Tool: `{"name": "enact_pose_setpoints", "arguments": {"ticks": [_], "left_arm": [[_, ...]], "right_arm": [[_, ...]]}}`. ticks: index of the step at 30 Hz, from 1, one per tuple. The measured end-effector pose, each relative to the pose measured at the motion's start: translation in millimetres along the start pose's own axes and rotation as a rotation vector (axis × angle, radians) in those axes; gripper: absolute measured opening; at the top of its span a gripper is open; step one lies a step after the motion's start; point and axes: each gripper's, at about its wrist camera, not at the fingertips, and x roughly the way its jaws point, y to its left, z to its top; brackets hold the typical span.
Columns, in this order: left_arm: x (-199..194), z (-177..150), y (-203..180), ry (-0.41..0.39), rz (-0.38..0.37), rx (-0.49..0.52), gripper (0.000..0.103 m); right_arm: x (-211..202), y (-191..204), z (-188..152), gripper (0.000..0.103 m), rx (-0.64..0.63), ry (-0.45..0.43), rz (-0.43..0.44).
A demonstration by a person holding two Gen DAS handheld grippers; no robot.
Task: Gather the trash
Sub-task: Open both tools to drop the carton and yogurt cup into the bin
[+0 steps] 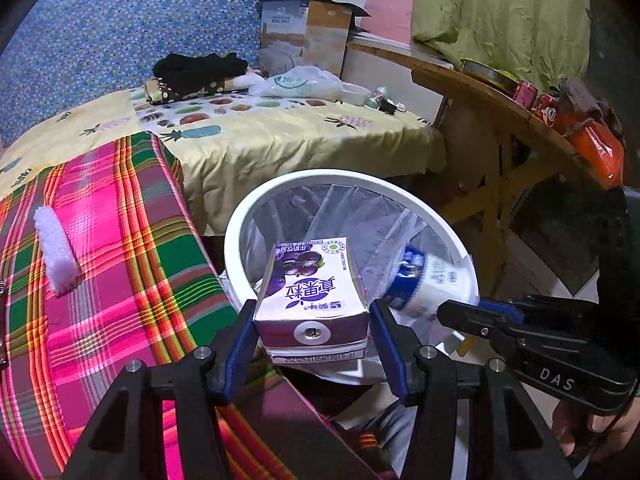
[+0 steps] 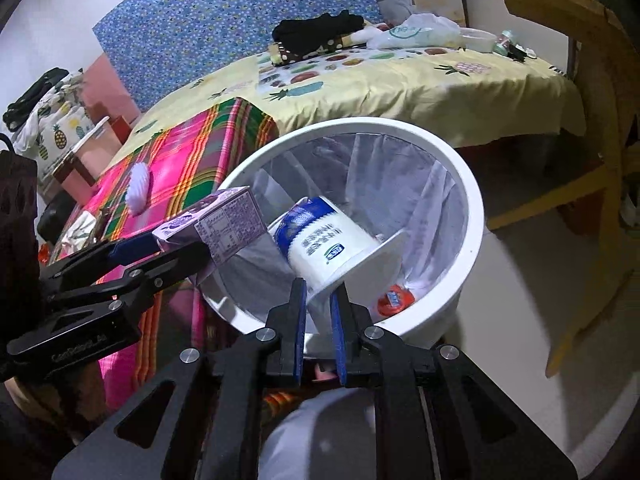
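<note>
**Obs. 1:** Left wrist view, entry: purple-and-white rectangular drink carton (image 1: 311,300) sits between the blue-padded fingers of the left gripper (image 1: 313,322), jaws pinching its two sides. Carton is held above the near rim of the round white plastic trash bin (image 1: 256,204), which is lined with a clear plastic bag (image 1: 360,216).

**Obs. 2:** Confirmed from the right wrist view: same carton (image 2: 224,224), nutrition-table face toward the camera, at the bin's (image 2: 472,216) left rim. Right gripper (image 2: 319,304) has its jaws nearly together, clamped on the wide flange of a white yogurt cup with a blue band (image 2: 324,240). Cup is tilted, blue end pointing away from the camera, over the bin opening.

**Obs. 1:** Same cup (image 1: 420,280) appears just right of the carton, with the right gripper (image 1: 460,314) entering from the right. Bin contents?

**Obs. 2:** One round orange-and-white item (image 2: 394,300) lies low inside the liner (image 2: 400,168); label too small to read.

**Obs. 1:** Surroundings: pink-green plaid cloth (image 1: 120,240) beside the bin at left, a white fuzzy roll (image 1: 56,252) lying on it. Behind, a yellow pineapple-print sheet (image 1: 280,140). Wooden table (image 1: 472,88) stands at right.
</note>
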Motion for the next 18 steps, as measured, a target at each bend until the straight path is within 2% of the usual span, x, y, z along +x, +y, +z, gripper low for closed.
{"name": "enact_pose_setpoints", "arguments": {"ticks": [7, 15, 18], "left_arm": [[-2.7, 0.2, 2.7, -0.014, -0.001, -0.008, 0.061], [-17.6, -2.9, 9.4, -0.034, 0.009, -0.027, 0.061], [-25.8, -5.6, 13.2, -0.040, 0.018, -0.038, 0.061]], "right_arm": [[-5.7, -1.9, -0.1, 0.018, -0.003, -0.021, -0.012], [-19.0, -2.1, 2.2, 0.019, 0.013, -0.078, -0.008], [-22.1, 0.2, 3.3, 0.022, 0.013, -0.095, 0.003]]}}
